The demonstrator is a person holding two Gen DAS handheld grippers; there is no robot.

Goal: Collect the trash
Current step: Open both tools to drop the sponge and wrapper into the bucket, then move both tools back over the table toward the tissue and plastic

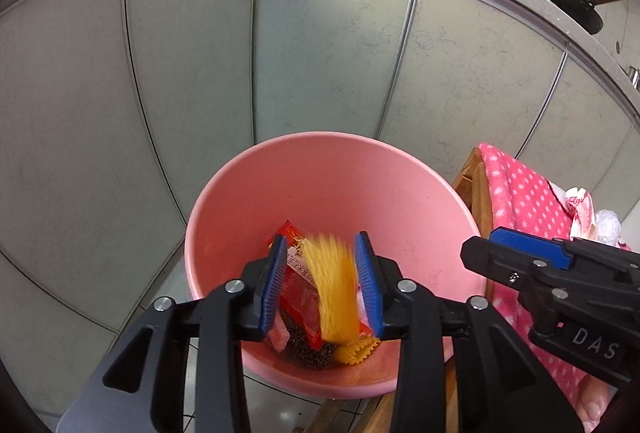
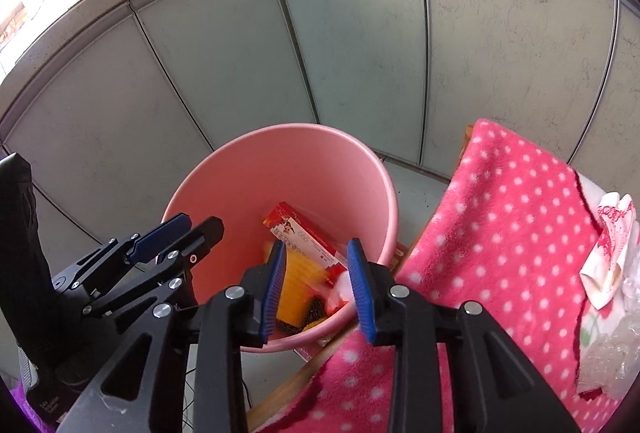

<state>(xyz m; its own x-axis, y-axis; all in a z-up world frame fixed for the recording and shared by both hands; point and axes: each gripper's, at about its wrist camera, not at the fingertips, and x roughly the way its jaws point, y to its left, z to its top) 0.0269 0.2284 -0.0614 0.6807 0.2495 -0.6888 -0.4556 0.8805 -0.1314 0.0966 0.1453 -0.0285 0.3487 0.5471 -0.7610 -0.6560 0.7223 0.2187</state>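
The pink bucket stands on the floor beside the spotted towel, placed to catch trash. Above its mouth, the left claw gapes, a blurred yellow wrapper apparently dropping free between its fingers. The right claw is open, empty.

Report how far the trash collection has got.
Done: the pink bin already holds a red wrapper and dark scraps. In hand: nothing gripped; the left gripper is open above the bin, and the blurred yellow wrapper between its fingers looks mid-drop. The right gripper is open too. Left: a crumpled printed paper and clear plastic lie on the pink dotted cloth.
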